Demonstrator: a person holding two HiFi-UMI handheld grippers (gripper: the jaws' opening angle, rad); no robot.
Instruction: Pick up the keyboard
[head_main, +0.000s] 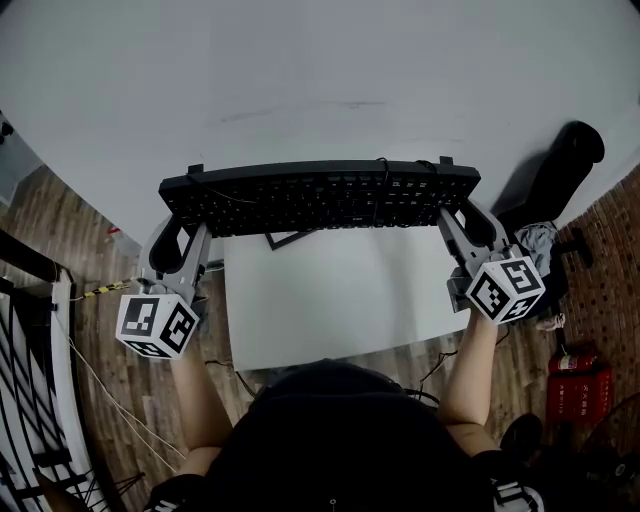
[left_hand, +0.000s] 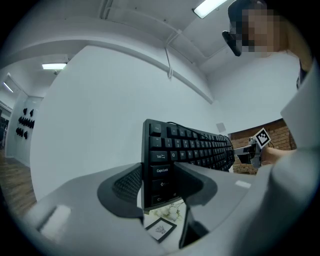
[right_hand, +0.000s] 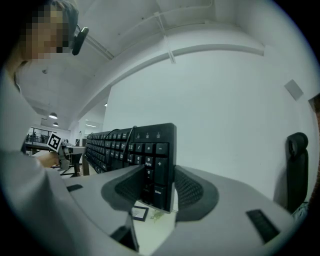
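A black keyboard (head_main: 320, 197) hangs in the air well above the white table (head_main: 340, 300), held level between both grippers with its keys toward me. My left gripper (head_main: 183, 222) is shut on its left end; in the left gripper view the padded jaws clamp the keyboard (left_hand: 165, 165) near the Caps Lock key. My right gripper (head_main: 462, 212) is shut on the right end, and the right gripper view shows the pads pressed on the keyboard (right_hand: 150, 160) at the number pad. A thin cable (head_main: 383, 180) lies across the keys.
A small framed card (head_main: 290, 239) lies on the table under the keyboard. A black office chair (head_main: 555, 170) stands to the right by a brick wall. A red extinguisher (head_main: 580, 385) sits on the wooden floor at right. A white wall fills the background.
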